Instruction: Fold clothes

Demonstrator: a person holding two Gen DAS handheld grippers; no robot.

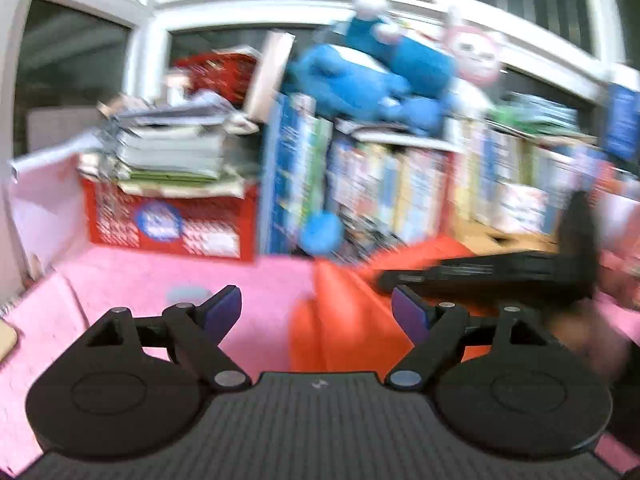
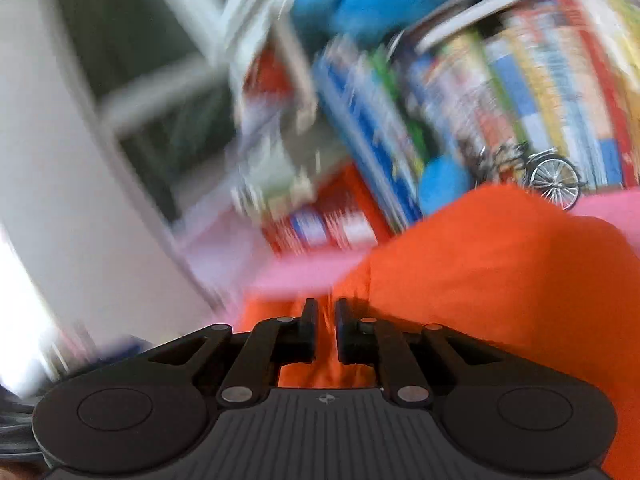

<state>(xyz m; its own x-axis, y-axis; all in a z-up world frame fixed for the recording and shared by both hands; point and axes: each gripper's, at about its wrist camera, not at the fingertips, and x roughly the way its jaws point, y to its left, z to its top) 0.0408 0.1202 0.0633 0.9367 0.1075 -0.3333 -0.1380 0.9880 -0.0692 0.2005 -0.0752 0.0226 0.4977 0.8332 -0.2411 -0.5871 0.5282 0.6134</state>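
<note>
Orange garment (image 2: 500, 264) pinched between right hand-held gripper (image 2: 326, 320) fingers.

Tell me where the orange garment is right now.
The orange garment lies on the pink cover in front of the bookshelf; in the right wrist view the right gripper is shut on a fold of it, while the left gripper stands open just beside it.

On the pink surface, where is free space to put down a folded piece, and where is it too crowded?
The pink cover lies bare left of the orange garment, from the red crate toward the open left claw. The right side is crowded: the right claw, shut on the garment. Along the back, books and the blue plush toy are packed.
</note>
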